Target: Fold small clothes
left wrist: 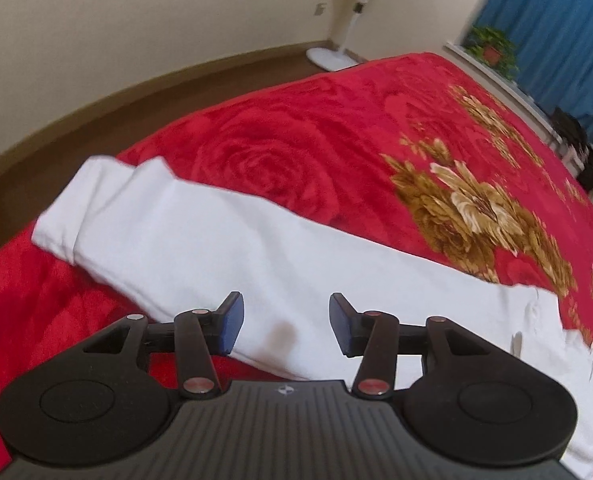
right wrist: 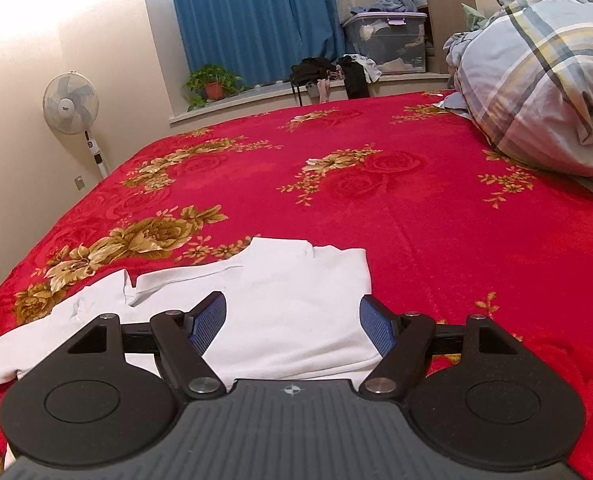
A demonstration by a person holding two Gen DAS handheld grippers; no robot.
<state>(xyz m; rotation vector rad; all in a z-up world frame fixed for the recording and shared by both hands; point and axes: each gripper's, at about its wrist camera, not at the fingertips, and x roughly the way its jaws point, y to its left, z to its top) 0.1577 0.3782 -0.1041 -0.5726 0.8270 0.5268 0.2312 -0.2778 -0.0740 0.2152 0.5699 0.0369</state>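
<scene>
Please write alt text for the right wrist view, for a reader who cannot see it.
The open right gripper hangs over a white garment lying on a red floral blanket. A plaid quilt is piled far right; a fan stands left.

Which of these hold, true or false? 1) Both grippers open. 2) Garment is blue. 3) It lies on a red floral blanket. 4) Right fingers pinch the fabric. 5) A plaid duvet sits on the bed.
1) Left gripper and right gripper are open: true.
2) False: the garment is white.
3) It lies on the red floral blanket: true.
4) False: the right fingers are spread apart, gripping nothing.
5) The plaid duvet sits on the bed: true.
</scene>
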